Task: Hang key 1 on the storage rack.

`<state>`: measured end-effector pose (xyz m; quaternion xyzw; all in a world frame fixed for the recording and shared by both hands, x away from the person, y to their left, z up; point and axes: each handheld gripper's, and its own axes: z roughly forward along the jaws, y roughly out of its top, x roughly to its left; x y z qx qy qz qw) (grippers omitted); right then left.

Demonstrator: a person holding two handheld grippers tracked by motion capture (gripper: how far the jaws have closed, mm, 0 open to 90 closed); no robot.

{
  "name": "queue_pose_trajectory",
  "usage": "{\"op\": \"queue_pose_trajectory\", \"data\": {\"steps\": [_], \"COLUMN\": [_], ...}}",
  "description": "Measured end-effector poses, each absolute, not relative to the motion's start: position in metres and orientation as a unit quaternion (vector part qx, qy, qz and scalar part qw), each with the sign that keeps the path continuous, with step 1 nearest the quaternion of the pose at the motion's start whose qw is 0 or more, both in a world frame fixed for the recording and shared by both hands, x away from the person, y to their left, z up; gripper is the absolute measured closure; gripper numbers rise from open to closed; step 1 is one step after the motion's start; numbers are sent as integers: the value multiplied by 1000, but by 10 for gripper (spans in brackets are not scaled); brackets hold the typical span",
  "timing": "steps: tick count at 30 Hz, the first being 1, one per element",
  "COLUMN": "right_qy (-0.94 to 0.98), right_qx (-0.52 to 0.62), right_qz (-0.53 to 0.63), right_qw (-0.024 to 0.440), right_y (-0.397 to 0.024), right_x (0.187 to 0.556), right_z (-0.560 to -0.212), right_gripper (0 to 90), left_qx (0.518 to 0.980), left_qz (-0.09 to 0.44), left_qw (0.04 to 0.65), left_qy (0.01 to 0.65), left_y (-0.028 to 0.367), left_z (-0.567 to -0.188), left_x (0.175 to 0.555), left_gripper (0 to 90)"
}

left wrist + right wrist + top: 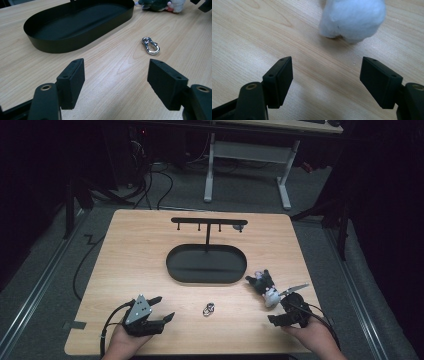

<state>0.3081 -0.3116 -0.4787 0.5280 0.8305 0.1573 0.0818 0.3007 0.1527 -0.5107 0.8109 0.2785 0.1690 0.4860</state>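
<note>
Two claws (pixel 159 307) (pixel 278 311), one clasp (pixel 208 309), one plush (pixel 265 284)

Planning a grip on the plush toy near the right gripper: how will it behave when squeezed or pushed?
The plush toy looks fluffy, so it probably squashes between the jaws and weighs little. Lying on the smooth wooden table, it may slide when nudged rather than roll. The open right gripper seems wide enough for it.

Lab: floor cables (pixel 150 180), bare desk frame (pixel 247 167)

Each black claw (pixel 159 309) has flat rectangular pads with screw holes, brass pivots, trailing cable.
</note>
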Motion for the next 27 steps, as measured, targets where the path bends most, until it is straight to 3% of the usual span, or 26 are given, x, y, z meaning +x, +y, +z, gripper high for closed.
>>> {"op": "queue_pose_trajectory", "data": {"steps": [12,27], "right_qy": [837,838], "right_qx": [531,534], "right_qz": [119,98], "right_qw": [62,47], "right_y": [-307,-298], "right_x": [340,376], "right_z": [-460,-458], "right_gripper": [215,216], "left_qx": [813,817], "left_qz": [163,160], "left_qw": [489,489], "left_qy": [272,262], "left_y": [153,150], "left_z": [-511,-511], "left_x": [301,300], "left_gripper": [309,307]}}
